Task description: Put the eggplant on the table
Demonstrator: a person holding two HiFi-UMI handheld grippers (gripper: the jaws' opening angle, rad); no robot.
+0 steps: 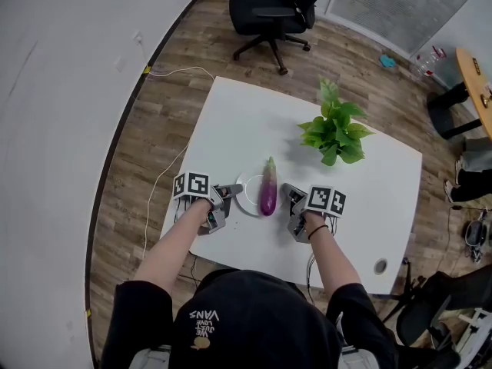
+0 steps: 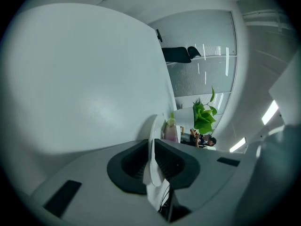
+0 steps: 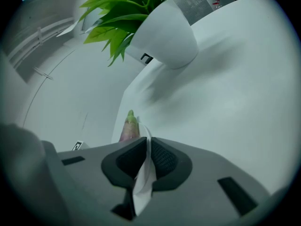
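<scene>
A purple eggplant (image 1: 267,189) with a green stem lies on a small white plate (image 1: 247,197) near the front of the white table (image 1: 231,129). My left gripper (image 1: 231,194) is shut on the plate's left rim. My right gripper (image 1: 289,195) is shut on its right rim. In the left gripper view the thin plate edge (image 2: 153,147) runs between the dark pads (image 2: 175,163), with the eggplant (image 2: 170,132) beyond. The right gripper view shows the same: the rim (image 3: 144,169) pinched by the pads (image 3: 162,160), and the eggplant tip (image 3: 128,127) behind.
A leafy green plant (image 1: 334,126) in a white pot (image 3: 165,37) stands on the table behind and to the right of the plate. A black office chair (image 1: 270,12) is beyond the table's far edge. A cable (image 1: 178,74) trails over the wooden floor on the left.
</scene>
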